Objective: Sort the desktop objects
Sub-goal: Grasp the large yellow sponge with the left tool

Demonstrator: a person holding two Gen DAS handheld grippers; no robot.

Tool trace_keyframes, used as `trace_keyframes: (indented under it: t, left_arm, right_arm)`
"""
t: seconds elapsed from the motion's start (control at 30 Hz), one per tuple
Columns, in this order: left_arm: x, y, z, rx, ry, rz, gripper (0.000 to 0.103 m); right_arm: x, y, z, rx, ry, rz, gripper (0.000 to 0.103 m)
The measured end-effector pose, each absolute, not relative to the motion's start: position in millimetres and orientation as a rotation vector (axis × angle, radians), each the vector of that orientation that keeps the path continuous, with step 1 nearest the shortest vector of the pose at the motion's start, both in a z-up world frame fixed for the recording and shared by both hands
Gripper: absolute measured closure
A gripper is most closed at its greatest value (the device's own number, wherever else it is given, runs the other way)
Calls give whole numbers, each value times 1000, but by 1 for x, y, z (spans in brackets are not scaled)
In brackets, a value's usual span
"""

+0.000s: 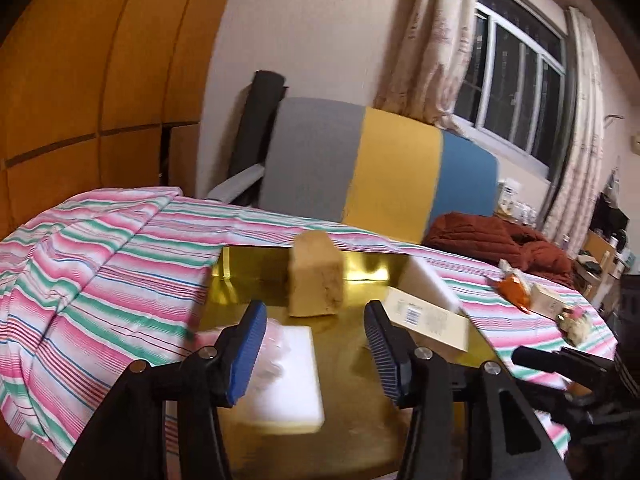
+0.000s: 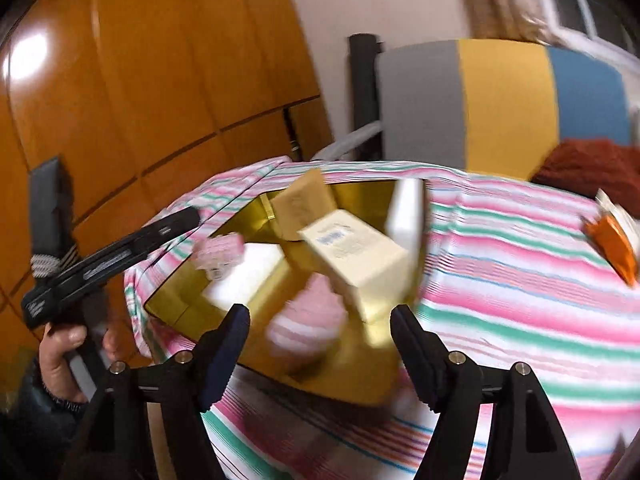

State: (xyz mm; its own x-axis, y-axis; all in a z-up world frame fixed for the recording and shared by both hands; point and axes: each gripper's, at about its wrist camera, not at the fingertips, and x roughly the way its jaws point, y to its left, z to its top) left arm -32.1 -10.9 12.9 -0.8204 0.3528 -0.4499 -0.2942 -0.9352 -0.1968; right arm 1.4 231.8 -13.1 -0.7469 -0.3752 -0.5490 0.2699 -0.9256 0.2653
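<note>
Two sets of tongs, both spread wide and empty, over a gold tray (image 1: pixel 352 408) on my striped counter (image 1: pixel 100 272).

From my left wrist, the left tongs (image 1: pixel 316 344) show ribbed blue pads; the glossy tray holds one rough tan block (image 1: pixel 316 276) standing upright, one flat white slab (image 1: pixel 292 376), one cream printed carton (image 1: pixel 430 318) and one white block (image 1: pixel 426 280) leaning at the rim. From my right wrist, blurred, the right tongs (image 2: pixel 320 344) hang above one pink-and-white rounded thing (image 2: pixel 308 320); the carton (image 2: pixel 356 256) lies tilted, and a small pink piece (image 2: pixel 220 252) sits on the slab (image 2: pixel 248 276). At left, a hand (image 2: pixel 64 344) grips the other tool's handle.
</note>
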Motion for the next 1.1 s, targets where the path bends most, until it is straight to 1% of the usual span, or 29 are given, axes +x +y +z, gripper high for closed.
trace_keyframes:
  t: [0.1,0.23,0.47,0.6,0.73,0.87,0.97,1.03,1.1]
  left_arm:
    - [-22,10,14,-695,-143,2632,48]
    - [-11,49,15,-692,-98,2522,47]
    - [3,127,15,-706,-14,2311,46]
    - [11,184,11,-740,33,2151,45]
    - [21,234,3,-787,79,2011,44]
    - [34,277,-4,-830,116,1879,44]
    - [43,299,-4,-844,119,1775,39]
    - [49,311,-3,-850,124,1719,28]
    - [53,322,-4,-867,136,1670,23]
  right_arm:
    - [20,275,-10,863,-323,-2752,28]
    - [52,339,-2,801,-451,-2940,21]
    - [126,458,-1,728,-848,-3226,16]
    - [150,492,-13,743,-1027,-3235,15]
    - [159,510,-14,714,-1106,-3242,15]
    - [160,517,-25,727,-1131,-3261,14]
    - [161,526,-37,748,-1181,-3247,14]
    - [162,531,-45,757,-1215,-3236,14]
    - [163,535,-51,760,-1236,-3225,14]
